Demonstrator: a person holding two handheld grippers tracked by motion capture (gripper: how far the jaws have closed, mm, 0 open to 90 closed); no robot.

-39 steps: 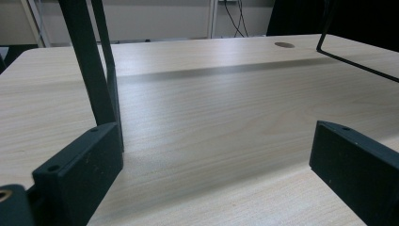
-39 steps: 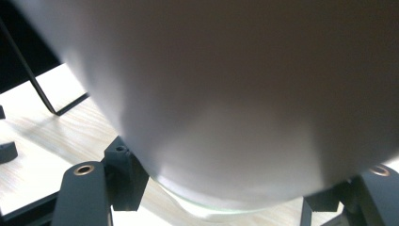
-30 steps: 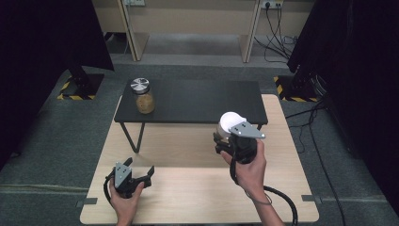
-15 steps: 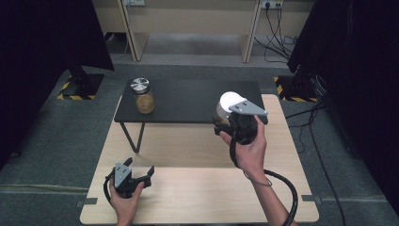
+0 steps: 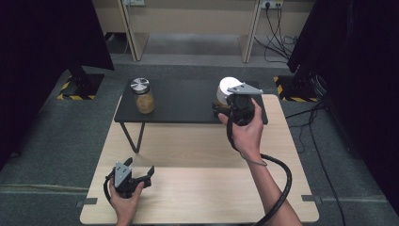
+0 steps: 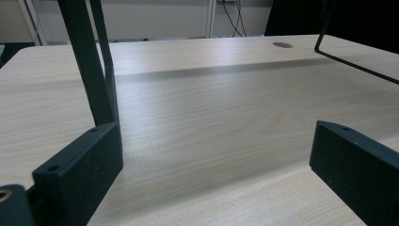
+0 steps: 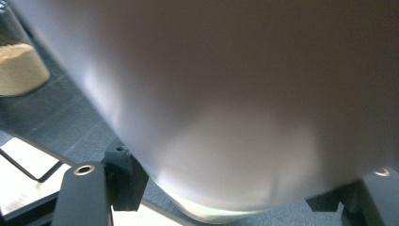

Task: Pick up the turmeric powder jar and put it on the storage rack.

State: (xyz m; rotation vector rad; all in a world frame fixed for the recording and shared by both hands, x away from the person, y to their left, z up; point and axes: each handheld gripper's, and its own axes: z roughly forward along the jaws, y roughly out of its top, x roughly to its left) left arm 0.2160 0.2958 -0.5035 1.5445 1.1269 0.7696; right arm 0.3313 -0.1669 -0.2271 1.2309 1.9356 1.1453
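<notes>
My right gripper (image 5: 225, 104) is shut on a white round container (image 5: 228, 88), which hangs over the right part of a black raised shelf (image 5: 183, 106). In the right gripper view the white container (image 7: 235, 94) sits close up between the two black jaws. A glass jar (image 5: 142, 96) with a metal lid and tan powder stands on the shelf's left part, and that jar (image 7: 19, 66) also appears far left in the right gripper view. My left gripper (image 5: 147, 176) rests low on the wooden table (image 5: 202, 183), open, with nothing between its jaws (image 6: 216, 165).
The black shelf stands on thin metal legs (image 6: 89, 70) over the far half of the wooden table. A thick cable (image 5: 282, 183) trails from the right gripper along the forearm. Dark screens and cables surround the table on the grey floor.
The right gripper has carried the white container up and farther away, from the shelf's front edge to over its right part. The left gripper has stayed put.
</notes>
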